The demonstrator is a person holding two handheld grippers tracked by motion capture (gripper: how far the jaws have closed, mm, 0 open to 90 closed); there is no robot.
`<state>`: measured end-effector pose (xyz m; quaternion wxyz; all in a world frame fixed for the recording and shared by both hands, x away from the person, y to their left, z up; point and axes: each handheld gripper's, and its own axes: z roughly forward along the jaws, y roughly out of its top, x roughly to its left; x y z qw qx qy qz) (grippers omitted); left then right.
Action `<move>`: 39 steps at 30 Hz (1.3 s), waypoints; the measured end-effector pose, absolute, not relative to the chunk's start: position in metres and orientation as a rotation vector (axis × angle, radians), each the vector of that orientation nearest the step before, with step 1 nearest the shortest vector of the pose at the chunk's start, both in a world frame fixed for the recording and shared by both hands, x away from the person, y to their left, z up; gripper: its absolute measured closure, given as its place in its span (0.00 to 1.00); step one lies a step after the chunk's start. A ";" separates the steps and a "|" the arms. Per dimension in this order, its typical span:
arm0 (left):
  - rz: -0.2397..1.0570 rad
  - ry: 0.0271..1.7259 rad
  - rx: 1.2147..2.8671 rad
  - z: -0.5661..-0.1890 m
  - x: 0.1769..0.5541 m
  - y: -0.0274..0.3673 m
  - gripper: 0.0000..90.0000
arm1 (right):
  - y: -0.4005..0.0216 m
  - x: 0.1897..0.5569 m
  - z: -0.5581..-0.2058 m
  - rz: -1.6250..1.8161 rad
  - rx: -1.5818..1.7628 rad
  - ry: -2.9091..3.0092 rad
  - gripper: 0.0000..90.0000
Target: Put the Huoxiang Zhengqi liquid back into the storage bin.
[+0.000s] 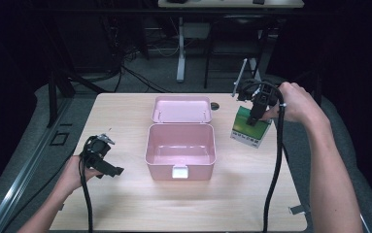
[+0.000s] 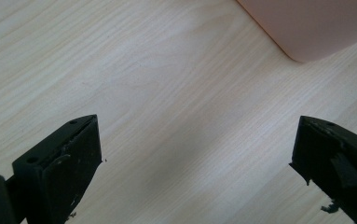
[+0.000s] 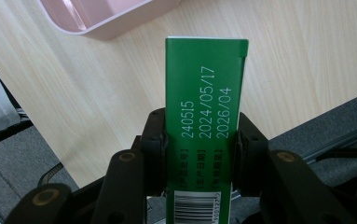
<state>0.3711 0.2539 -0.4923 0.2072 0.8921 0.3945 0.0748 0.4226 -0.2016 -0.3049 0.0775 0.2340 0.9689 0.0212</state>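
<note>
A green and white carton (image 1: 249,127) hangs tilted above the table's right side, held from above by my right gripper (image 1: 254,120). In the right gripper view the two black jaws press on the sides of the carton (image 3: 205,126), whose green face carries printed dates and a barcode. An open pink box (image 1: 180,150) with its lid (image 1: 181,108) folded back stands at the table's middle; its inside looks bare. My left gripper (image 1: 117,171) rests low at the left of the box, jaws wide apart over bare wood (image 2: 195,154), with a corner of the pink box (image 2: 306,25) beyond them.
The light wooden table (image 1: 125,204) ends close to the right of the carton, with grey floor below. A small dark round thing (image 1: 215,106) lies beside the lid. A black cable (image 1: 273,174) trails from the right gripper down across the table's right side.
</note>
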 end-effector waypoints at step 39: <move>0.195 1.097 2.490 -0.495 0.373 0.251 0.01 | -0.142 0.417 -0.260 0.084 0.492 2.918 0.70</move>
